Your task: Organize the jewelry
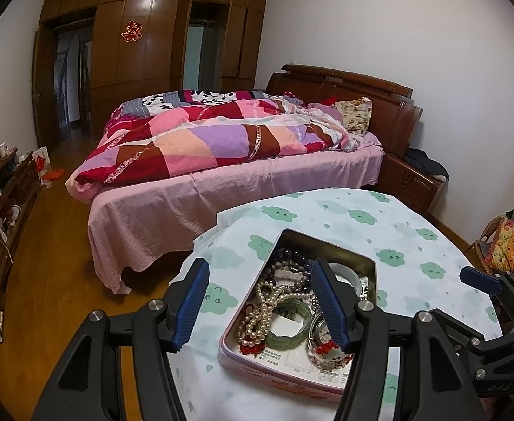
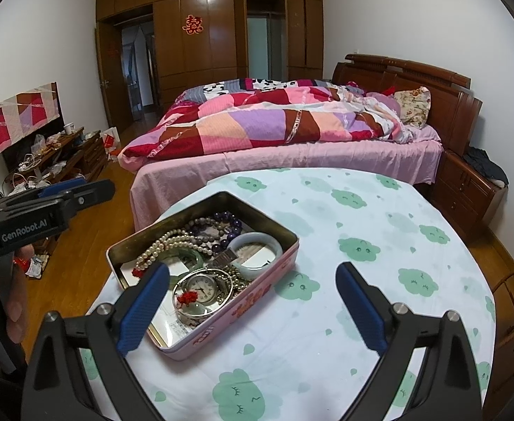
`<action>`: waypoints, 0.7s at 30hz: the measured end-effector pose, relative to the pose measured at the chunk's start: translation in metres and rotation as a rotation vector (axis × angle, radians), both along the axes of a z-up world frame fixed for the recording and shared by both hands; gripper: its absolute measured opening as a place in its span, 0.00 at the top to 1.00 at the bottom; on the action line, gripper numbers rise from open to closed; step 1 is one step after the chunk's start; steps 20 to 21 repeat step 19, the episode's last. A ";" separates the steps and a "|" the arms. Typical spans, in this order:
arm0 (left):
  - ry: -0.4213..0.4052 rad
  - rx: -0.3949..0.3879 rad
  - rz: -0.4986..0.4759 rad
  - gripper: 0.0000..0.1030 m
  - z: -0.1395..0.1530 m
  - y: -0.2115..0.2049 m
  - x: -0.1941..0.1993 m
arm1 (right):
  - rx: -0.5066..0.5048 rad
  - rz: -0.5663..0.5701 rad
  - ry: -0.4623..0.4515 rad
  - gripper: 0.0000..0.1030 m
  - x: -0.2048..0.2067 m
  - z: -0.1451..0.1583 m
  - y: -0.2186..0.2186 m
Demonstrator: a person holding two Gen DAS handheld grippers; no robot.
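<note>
A cloud-print tablecloth (image 2: 362,231) covers the table, bearing a pink tin (image 2: 274,280) of jewelry.

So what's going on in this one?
A person holds a gripper in each hand over a pink tin of tangled jewelry on a table. Both the left gripper and right gripper are open and empty. The pearls, bangles and watch all lie in the tin.

White walls (image 1: 380,28) and a wood floor (image 1: 57,245). A dark wooden wardrobe (image 1: 151,35) spans the upper left; mid-frame, a bed (image 1: 222,175) with patchwork quilt (image 1: 204,140) stands against a carved headboard (image 1: 362,94).
</note>
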State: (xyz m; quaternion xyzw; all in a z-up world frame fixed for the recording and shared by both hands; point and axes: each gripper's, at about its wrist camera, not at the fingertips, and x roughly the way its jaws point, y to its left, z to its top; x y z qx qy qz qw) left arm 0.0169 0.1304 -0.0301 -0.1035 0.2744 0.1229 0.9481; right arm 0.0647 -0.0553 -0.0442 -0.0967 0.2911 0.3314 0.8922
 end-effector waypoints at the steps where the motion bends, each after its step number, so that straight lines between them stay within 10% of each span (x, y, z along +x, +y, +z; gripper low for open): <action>1: 0.004 -0.002 0.000 0.40 -0.001 0.001 -0.001 | -0.001 0.000 0.000 0.05 0.000 0.000 0.000; 12: 0.028 0.054 0.065 0.16 -0.002 -0.002 0.005 | -0.001 -0.001 0.002 0.05 0.000 -0.002 -0.001; 21: 0.026 0.052 0.044 0.14 -0.002 -0.005 0.006 | 0.000 -0.002 0.002 0.05 0.001 -0.001 -0.001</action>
